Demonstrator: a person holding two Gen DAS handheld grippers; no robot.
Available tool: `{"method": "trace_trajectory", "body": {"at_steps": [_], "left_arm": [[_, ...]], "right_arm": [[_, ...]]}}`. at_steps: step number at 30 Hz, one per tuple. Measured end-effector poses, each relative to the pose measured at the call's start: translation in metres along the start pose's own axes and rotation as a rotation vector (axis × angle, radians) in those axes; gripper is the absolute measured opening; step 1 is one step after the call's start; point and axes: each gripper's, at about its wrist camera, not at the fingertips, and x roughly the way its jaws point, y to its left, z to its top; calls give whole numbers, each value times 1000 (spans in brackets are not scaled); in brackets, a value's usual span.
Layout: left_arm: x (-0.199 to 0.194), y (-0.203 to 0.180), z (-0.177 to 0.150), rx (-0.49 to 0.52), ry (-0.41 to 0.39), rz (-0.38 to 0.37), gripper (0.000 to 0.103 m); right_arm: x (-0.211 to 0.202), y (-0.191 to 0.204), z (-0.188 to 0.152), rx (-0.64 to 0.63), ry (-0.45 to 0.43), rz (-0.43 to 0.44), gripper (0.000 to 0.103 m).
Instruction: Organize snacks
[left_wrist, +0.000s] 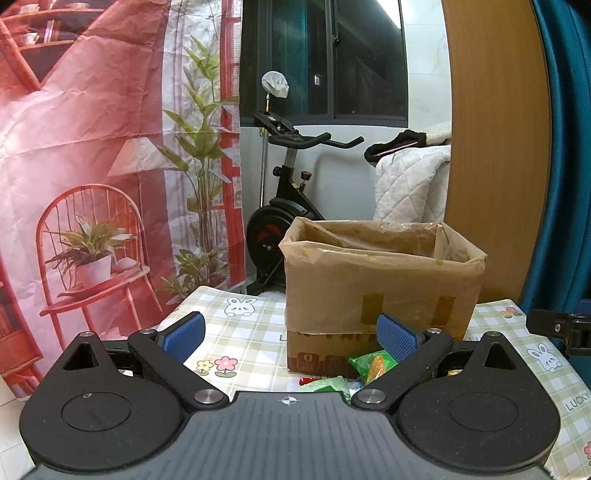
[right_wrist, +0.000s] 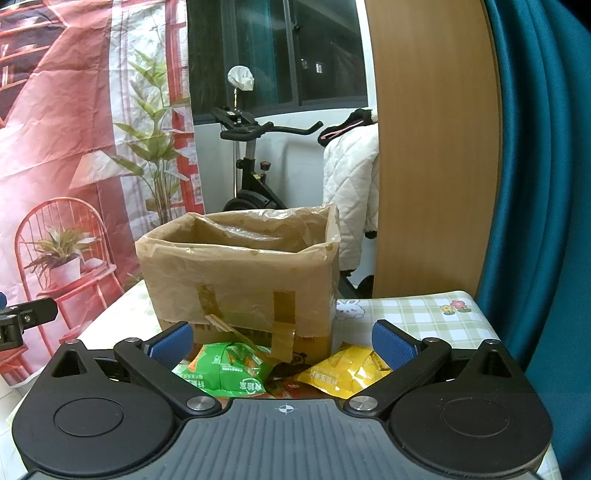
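Right wrist view: green snack packet (right_wrist: 225, 369) lies just below the wide-apart, empty right tool (right_wrist: 282, 341).

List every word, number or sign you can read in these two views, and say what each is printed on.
"LUCKY": on the checked tablecloth, cut off at the frame's edge.
Cardboard box: lettering hidden under its plastic liner, unreadable.
Green snack packet: print too small to read.
Yellow snack packet: print too small to read.

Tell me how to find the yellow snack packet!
Find the big cardboard box on the checked tablecloth. The snacks lie at its front; the yellow snack packet is rightmost, beside a green packet, and is the only yellow one.
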Motion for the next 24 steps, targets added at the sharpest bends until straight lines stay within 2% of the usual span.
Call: {"method": "trace_trajectory", "body": {"at_steps": [24], "left_arm": [[3, 1, -2, -5, 10, -11, 100]], "right_arm": [[0, 4, -1, 0, -1, 4, 102]]}}
